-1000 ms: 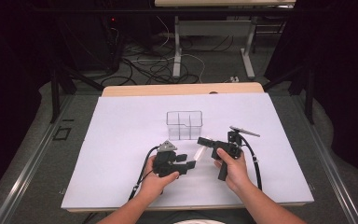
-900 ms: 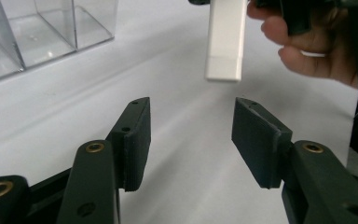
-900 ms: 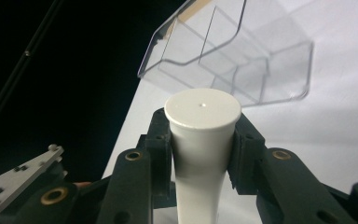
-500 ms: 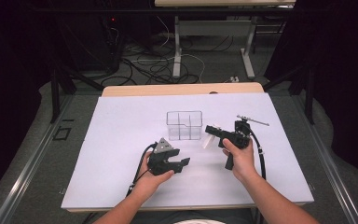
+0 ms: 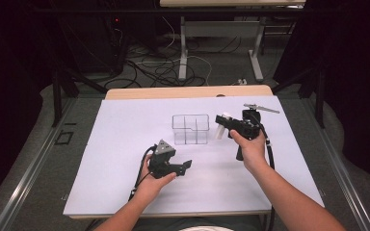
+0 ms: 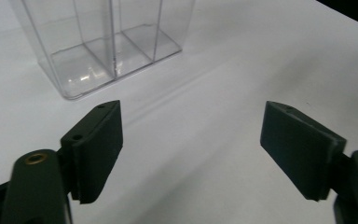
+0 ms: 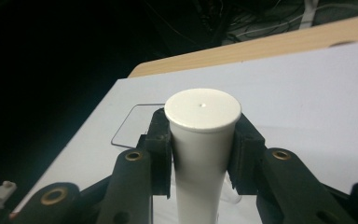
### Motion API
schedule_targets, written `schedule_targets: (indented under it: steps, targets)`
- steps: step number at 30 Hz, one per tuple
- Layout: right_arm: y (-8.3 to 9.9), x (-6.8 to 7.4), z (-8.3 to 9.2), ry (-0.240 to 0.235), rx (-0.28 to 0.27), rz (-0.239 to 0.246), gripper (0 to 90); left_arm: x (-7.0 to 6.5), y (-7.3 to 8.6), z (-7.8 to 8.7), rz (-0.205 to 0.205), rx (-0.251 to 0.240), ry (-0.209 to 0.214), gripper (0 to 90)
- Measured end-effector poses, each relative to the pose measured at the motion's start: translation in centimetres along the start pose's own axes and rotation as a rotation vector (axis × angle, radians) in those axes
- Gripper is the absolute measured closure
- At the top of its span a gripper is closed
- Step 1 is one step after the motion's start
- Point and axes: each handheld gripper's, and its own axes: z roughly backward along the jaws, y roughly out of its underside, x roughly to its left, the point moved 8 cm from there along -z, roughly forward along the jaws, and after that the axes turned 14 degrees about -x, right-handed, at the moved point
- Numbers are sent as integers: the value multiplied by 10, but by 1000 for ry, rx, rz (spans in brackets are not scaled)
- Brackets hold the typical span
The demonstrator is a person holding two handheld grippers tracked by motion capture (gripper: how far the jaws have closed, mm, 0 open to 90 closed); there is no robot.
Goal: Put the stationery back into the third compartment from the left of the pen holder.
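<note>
High view: we find the right gripper [image 5: 223,122] right of centre, clamped on a white tube [image 5: 220,130] held just right of the clear divided box [image 5: 190,129]. Right gripper view confirms both pads pressing the tube [image 7: 202,140] below its flat cap. We note the left gripper [image 5: 187,165] at lower centre, its jaws apart, having just been opening, with nothing between them over the white tabletop [image 6: 223,84].
</note>
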Motion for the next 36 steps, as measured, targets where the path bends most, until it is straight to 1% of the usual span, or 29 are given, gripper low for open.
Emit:
schedule_targets:
  steps: [2,4,5,8,9,12,13,15,16,19,22,23,24,25,26,27,29,31,32,35,36]
  targets:
    - [-3,3,-4,7,-5,46,663,3,0,0,12,8,-10,157]
    - [-6,8,-8,8,-11,72,663,5,0,0,28,0,-23,155]
    - [-7,10,-10,7,-8,82,662,7,0,1,30,3,-26,149]
    - [-11,16,-18,14,-27,157,662,11,0,1,41,13,-38,102]
    - [-12,18,-20,16,-30,180,662,13,0,2,39,9,-46,96]
    - [-13,25,-28,20,-37,224,662,18,-2,3,57,2,-70,64]
    - [-13,26,-30,17,-37,245,662,20,-2,5,55,7,-70,54]
    - [-11,30,-36,23,-42,278,662,22,-3,6,74,-1,-73,28]
    - [-11,31,-38,25,-40,288,662,23,-4,6,75,-3,-75,16]
    - [-8,34,-46,36,-42,310,663,28,-5,9,63,-7,-86,9]
    - [-7,35,-52,44,-45,329,662,34,-7,11,65,-14,-97,3]
    - [-6,36,-54,45,-42,334,662,36,-7,12,72,-13,-104,3]
    - [-5,36,-56,49,-42,343,662,38,-7,14,66,-9,-109,3]
    - [-4,36,-58,54,-41,342,662,40,-8,14,71,-21,-113,3]
    - [-4,35,-60,58,-42,347,662,42,-8,15,79,-21,-120,3]
    - [-2,34,-62,64,-41,345,662,45,-8,16,72,-21,-125,3]
    - [-1,32,-65,77,-43,349,662,49,-9,17,92,-32,-139,3]
    - [2,30,-67,84,-37,348,662,53,-10,20,90,-31,-146,3]
    - [3,29,-69,93,-43,349,662,54,-10,20,100,-39,-150,3]
    - [6,27,-72,104,-38,367,662,59,-10,22,108,-41,-158,3]
    - [8,27,-74,108,-39,360,662,60,-10,22,113,-42,-160,3]
